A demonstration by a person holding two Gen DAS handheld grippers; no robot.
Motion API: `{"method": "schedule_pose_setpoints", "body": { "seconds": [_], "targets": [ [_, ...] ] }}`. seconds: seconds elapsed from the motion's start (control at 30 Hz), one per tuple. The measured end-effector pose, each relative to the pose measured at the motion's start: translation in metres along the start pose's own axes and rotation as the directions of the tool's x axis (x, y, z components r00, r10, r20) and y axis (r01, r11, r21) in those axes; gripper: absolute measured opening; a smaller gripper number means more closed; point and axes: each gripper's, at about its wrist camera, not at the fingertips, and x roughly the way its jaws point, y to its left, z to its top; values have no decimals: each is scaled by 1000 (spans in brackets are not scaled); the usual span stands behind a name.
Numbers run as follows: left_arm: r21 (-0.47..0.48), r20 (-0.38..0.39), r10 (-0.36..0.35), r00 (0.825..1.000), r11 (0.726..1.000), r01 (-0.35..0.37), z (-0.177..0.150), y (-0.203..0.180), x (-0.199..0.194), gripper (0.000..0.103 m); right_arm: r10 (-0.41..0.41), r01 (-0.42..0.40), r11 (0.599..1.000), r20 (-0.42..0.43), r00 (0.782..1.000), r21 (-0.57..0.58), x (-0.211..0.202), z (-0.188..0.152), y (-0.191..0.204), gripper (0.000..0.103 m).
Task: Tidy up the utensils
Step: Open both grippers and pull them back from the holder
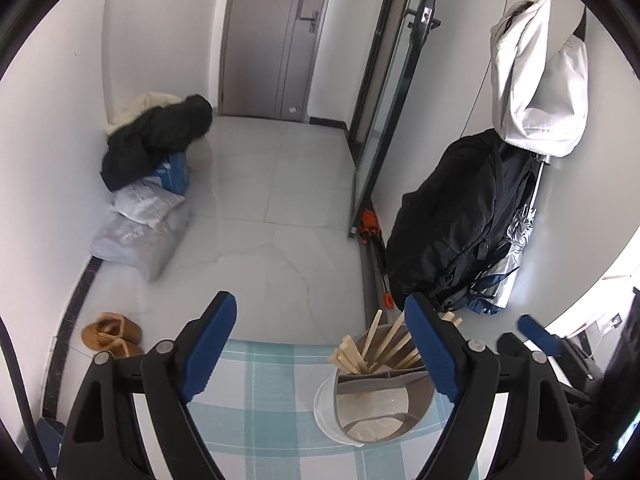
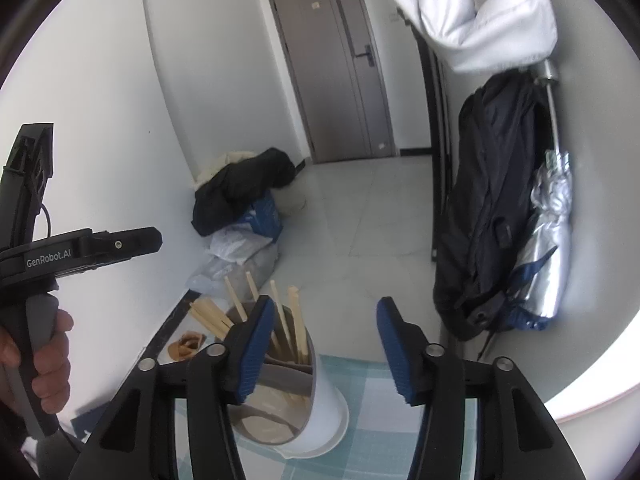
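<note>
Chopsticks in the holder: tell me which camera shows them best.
The left wrist view. The chopsticks stand mostly unobstructed in the holder, only the gripper finger covering their right side. In the right wrist view a finger crosses the middle of the bundle.

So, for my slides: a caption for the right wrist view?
Open right claw hovers over white utensil holder of wooden chopsticks on checked tablecloth.
</note>
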Motion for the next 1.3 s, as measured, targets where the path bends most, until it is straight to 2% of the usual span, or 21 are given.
{"method": "schedule_pose_setpoints", "body": {
  "seconds": [0.1,0.23,0.37,0.47,0.6,0.67,0.87,1.07,1.17,1.3],
  "targets": [
    [10,18,32,999,999,-32,-1,-3,-13,85,-24,25,1000,47,999,-14,-21,3,7,76],
    [24,71,52,996,998,-53,-4,-6,-39,85,-27,31,999,91,995,-39,-42,8,17,79],
    [19,135,68,989,997,-71,-9,-8,-64,86,-22,31,998,145,989,-58,-66,10,29,88],
    [9,197,72,978,997,-76,-14,-10,-84,96,-20,34,997,190,982,-70,-85,8,38,95],
    [23,294,83,952,995,-94,-23,-15,-112,101,-18,38,996,232,973,-79,-102,2,45,100],
    [27,329,85,940,995,-99,-29,-17,-122,102,-22,44,996,257,966,-78,-112,-4,48,100],
    [39,352,120,928,989,-142,-49,-22,-136,102,-88,106,994,339,937,-36,-135,-26,49,103],
    [50,402,138,905,984,-172,-81,-23,-144,102,-111,137,990,364,925,-47,-146,-51,52,103],
    [56,408,134,903,984,-171,-97,-23,-143,102,-119,151,987,372,921,-57,-148,-64,53,103],
    [45,385,127,914,987,-156,-115,-18,-133,102,-128,165,983,360,924,-74,-147,-84,54,103]
  ]
}}
